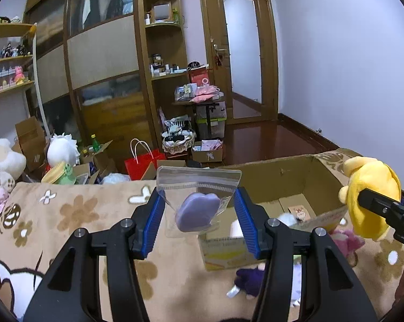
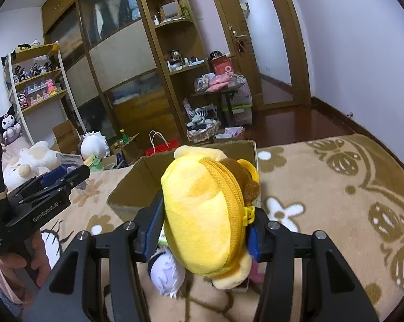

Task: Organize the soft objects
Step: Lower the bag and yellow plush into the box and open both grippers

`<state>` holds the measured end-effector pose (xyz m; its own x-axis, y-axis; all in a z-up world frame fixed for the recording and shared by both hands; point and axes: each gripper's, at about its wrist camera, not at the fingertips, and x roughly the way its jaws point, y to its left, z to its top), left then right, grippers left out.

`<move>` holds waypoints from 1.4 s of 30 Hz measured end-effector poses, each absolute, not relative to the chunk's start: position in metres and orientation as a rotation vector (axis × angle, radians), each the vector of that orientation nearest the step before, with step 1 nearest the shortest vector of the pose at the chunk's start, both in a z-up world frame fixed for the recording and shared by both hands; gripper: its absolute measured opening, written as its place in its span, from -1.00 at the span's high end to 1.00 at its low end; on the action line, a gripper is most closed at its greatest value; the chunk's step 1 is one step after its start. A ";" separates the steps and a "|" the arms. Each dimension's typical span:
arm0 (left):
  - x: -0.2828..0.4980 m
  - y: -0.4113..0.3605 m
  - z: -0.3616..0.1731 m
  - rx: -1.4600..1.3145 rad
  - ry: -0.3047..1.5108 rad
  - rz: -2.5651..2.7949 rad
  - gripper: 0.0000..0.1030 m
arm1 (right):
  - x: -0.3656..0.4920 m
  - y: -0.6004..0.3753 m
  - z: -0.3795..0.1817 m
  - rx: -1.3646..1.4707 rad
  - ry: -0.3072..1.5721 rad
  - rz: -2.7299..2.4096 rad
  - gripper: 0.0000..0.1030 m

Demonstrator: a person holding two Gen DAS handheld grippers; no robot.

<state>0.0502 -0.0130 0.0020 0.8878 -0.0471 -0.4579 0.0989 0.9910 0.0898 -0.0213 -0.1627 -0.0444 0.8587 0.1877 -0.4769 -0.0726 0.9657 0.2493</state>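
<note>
Carrying two items above the bed blanket (image 1: 67, 214) toward the open cardboard box (image 1: 280, 179). Right tool (image 2: 204, 230) clamped on yellow plush pouch (image 2: 202, 214), just over box edge. Left tool (image 1: 199, 214) clamped on clear zip bag (image 1: 196, 185) holding a purple pad, beside box. Next, probably: position over box opening, release.

I see a bed with a tan flower-print blanket (image 1: 75, 214). On it: open cardboard box (image 1: 277, 179), purple plush (image 1: 249, 280), pink plush (image 1: 347, 241), white plush toys (image 2: 32, 161) at left edge.
</note>
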 end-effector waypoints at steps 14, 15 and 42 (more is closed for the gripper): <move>0.094 -0.029 -0.010 0.132 0.486 -0.107 -0.01 | 0.023 -0.156 -0.046 0.202 0.509 0.156 -0.07; 0.098 -0.029 -0.012 0.124 0.498 -0.110 -0.01 | 0.025 -0.155 -0.046 0.203 0.505 0.159 -0.08; 0.118 -0.022 -0.037 0.123 0.609 -0.102 -0.72 | 0.039 -0.160 -0.067 0.280 0.585 0.125 -0.66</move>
<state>0.1179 -0.0219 -0.0375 0.8156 -0.0592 -0.5756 0.1316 0.9877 0.0849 0.0393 -0.1597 -0.0667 0.8273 0.1952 -0.5268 -0.0372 0.9547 0.2953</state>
